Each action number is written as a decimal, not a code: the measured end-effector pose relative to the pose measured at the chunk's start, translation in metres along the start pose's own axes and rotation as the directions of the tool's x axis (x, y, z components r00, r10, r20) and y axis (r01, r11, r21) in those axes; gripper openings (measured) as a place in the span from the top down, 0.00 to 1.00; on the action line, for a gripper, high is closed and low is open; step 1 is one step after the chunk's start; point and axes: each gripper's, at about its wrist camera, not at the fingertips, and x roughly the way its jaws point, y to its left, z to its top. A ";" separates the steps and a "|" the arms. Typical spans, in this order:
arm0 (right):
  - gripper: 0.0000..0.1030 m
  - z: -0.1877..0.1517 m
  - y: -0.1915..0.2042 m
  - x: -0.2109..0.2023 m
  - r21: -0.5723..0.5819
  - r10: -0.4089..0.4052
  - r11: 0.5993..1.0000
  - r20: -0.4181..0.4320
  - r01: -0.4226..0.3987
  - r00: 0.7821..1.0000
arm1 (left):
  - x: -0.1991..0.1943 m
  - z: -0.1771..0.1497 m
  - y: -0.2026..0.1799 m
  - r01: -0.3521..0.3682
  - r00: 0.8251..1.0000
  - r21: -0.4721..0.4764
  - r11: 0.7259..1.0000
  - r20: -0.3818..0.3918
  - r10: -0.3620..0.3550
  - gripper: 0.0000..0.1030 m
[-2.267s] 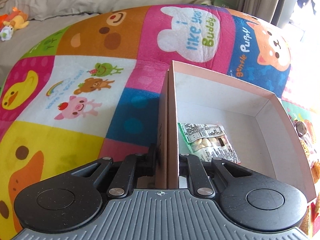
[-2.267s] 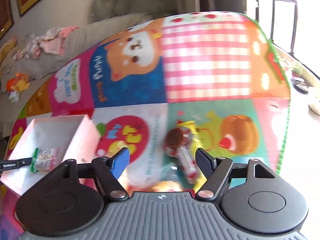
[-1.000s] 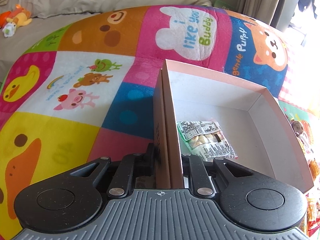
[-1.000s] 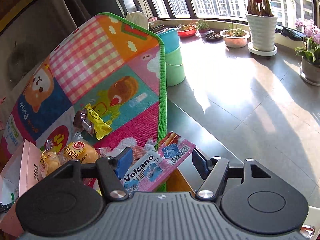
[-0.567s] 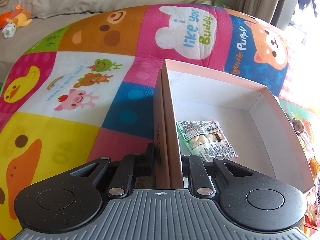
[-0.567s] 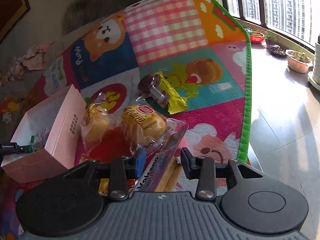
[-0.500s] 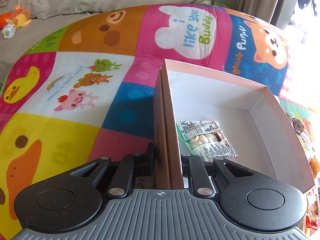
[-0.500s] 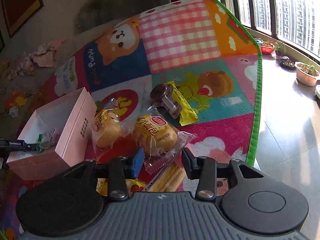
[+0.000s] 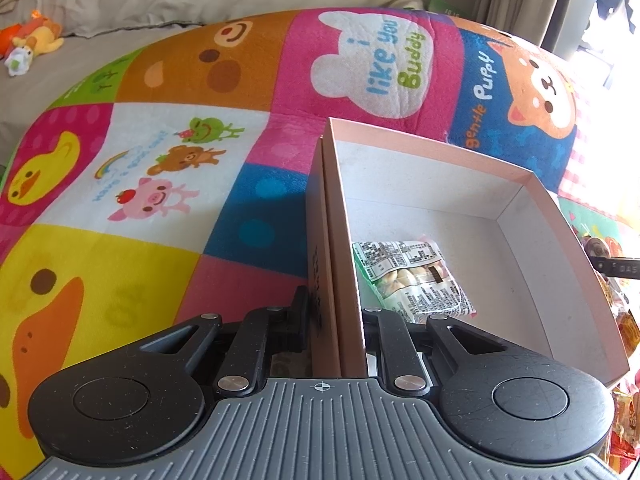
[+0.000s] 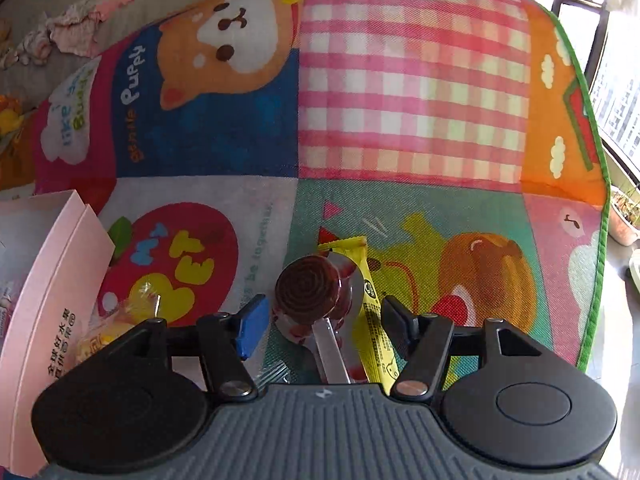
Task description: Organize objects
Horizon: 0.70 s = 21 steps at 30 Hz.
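My left gripper [image 9: 336, 306] is shut on the near left wall of the open pink box [image 9: 440, 160], one finger outside and one inside. A green-and-white snack packet [image 9: 412, 276] lies on the box floor. My right gripper [image 10: 324, 320] hovers low over the play mat with its jaws opening. Between them, untouched by the pads, lie a brown swirl lollipop [image 10: 308, 292] in clear wrap and a yellow snack bar [image 10: 372, 312]. The blue pad [image 10: 252, 328] stands left of the lollipop. A tip of the right gripper shows past the box's right wall in the left wrist view.
The pink box [image 10: 52, 280] stands left of the right gripper, with a wrapped yellow bun [image 10: 120, 320] beside it. The mat's green edge [image 10: 596, 240] runs down the right, with bare floor and plant pots beyond. A sofa with toys and clothes [image 9: 36, 40] lies behind the mat.
The right gripper swung left from the pink Volcano packet at the mat's edge, past the wrapped buns, to the lollipop and yellow bar. Its jaws narrowed, then widened. The left gripper held still.
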 end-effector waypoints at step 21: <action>0.80 -0.059 0.025 -0.164 -0.005 0.126 0.992 0.131 -0.127 0.983 | 0.000 -0.003 -0.007 -0.010 1.000 0.069 0.998 0.009 0.010 0.83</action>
